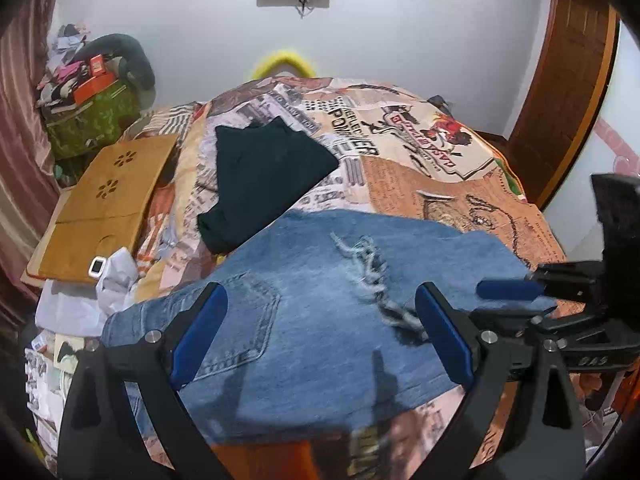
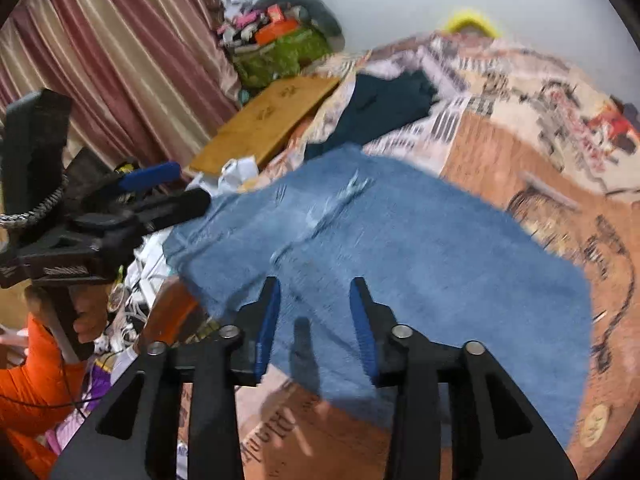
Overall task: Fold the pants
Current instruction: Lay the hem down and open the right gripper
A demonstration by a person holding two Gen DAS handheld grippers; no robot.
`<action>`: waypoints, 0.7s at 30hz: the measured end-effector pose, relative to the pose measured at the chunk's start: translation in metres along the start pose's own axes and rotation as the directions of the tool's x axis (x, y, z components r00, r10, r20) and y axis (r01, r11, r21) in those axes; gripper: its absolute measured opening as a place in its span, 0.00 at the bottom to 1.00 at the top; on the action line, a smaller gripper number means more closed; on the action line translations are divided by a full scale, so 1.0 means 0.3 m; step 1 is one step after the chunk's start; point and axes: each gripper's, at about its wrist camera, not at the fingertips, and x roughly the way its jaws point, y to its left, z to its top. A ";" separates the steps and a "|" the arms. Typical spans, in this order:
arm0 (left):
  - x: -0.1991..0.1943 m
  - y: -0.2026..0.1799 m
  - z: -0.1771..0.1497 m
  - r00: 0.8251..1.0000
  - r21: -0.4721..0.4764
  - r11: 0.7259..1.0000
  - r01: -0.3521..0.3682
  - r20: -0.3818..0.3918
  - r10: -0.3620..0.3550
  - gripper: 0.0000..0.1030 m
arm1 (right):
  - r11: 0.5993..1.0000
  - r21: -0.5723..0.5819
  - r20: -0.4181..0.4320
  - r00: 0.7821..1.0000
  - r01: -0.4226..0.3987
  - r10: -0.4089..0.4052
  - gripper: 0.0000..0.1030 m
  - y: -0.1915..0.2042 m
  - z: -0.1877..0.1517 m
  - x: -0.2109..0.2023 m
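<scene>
Folded blue jeans (image 1: 320, 280) with a frayed rip and a back pocket lie flat on the patterned bedspread (image 1: 440, 184). My left gripper (image 1: 320, 312) hovers over their near edge, wide open and empty. The jeans also show in the right wrist view (image 2: 420, 248). My right gripper (image 2: 316, 300) is open and empty, just above the jeans' near edge. The right gripper shows at the right of the left wrist view (image 1: 508, 290), and the left gripper at the left of the right wrist view (image 2: 168, 188).
A folded dark garment (image 1: 264, 176) lies on the bed beyond the jeans. A wooden board (image 1: 108, 204) sits at the bed's left edge, with crumpled white paper (image 1: 116, 280) near it. A cluttered green bag (image 1: 92, 116) and curtain (image 2: 120, 60) are at left.
</scene>
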 end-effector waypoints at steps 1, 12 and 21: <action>0.008 -0.015 0.015 1.000 0.007 1.000 0.007 0.001 -0.007 0.93 | 1.000 0.003 0.028 1.000 0.013 -0.013 0.36 -0.018 0.010 -0.025; 0.207 -0.190 0.166 0.993 0.053 0.994 0.092 -0.084 -0.087 0.93 | 0.981 0.081 0.106 0.977 0.177 -0.185 0.36 -0.273 0.080 -0.092; 0.456 -0.287 0.156 0.960 0.089 0.992 0.091 -0.273 -0.063 0.93 | 0.976 0.144 -0.053 0.986 0.162 -0.156 0.44 -0.426 0.012 0.046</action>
